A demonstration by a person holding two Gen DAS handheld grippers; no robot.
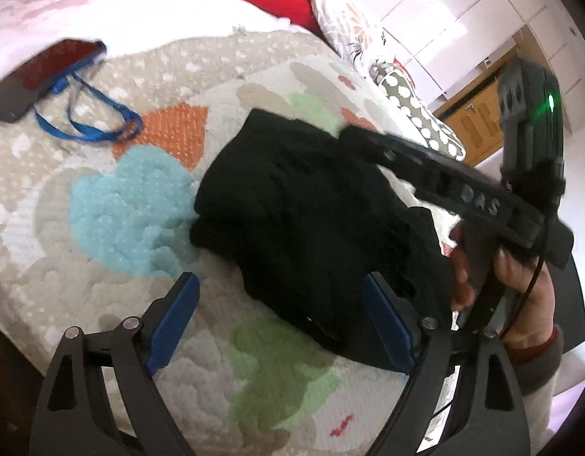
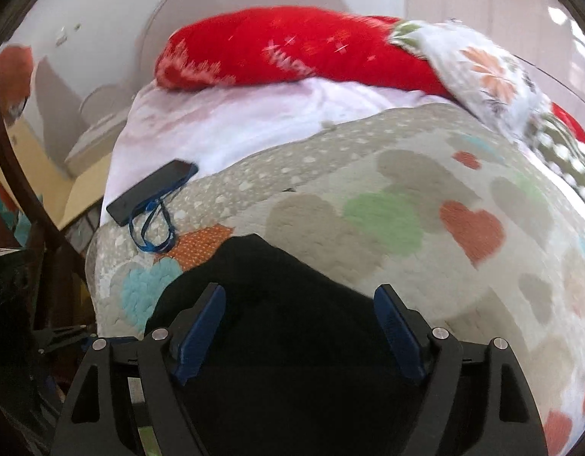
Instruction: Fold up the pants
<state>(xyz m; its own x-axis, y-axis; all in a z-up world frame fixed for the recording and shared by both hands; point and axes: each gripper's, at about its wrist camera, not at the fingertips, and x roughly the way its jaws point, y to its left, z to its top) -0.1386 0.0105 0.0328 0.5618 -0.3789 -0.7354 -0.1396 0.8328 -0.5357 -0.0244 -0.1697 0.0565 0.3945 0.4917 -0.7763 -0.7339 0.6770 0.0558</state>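
On the far left of the bed a dark phone (image 1: 41, 76) lies where the white sheet (image 1: 148, 19) meets the quilted bedspread (image 1: 102, 258), its blue lanyard (image 1: 91, 121) looped loosely over the quilt just beside it. Right of that, near the middle of the bedspread and its pale blue, orange and green patches, the black pants (image 1: 311, 220) lie gathered into a thick, rumpled, roughly oblong bundle, its edges uneven and the upper layers bulging rather than flat; the fabric is so dark that individual folds are hard to tell. The left gripper (image 1: 281, 323) hangs tilted downward over the near side of the bundle with its blue pads (image 1: 171, 326) spread wide, one over bare quilt and the other above the pants' edge, and nothing is pinched between them. Further right, a hand (image 1: 513, 277) with a red and grey cuff grasps the handle of the right gripper (image 2: 300, 326), whose black body reaches in over the far corner of the pants. In its own view that gripper also points downward, jaws wide apart above the black cloth and clamping nothing. Beyond, a red pillow (image 2: 277, 45) and a floral pillow (image 2: 482, 72) lie at the head of the bed.
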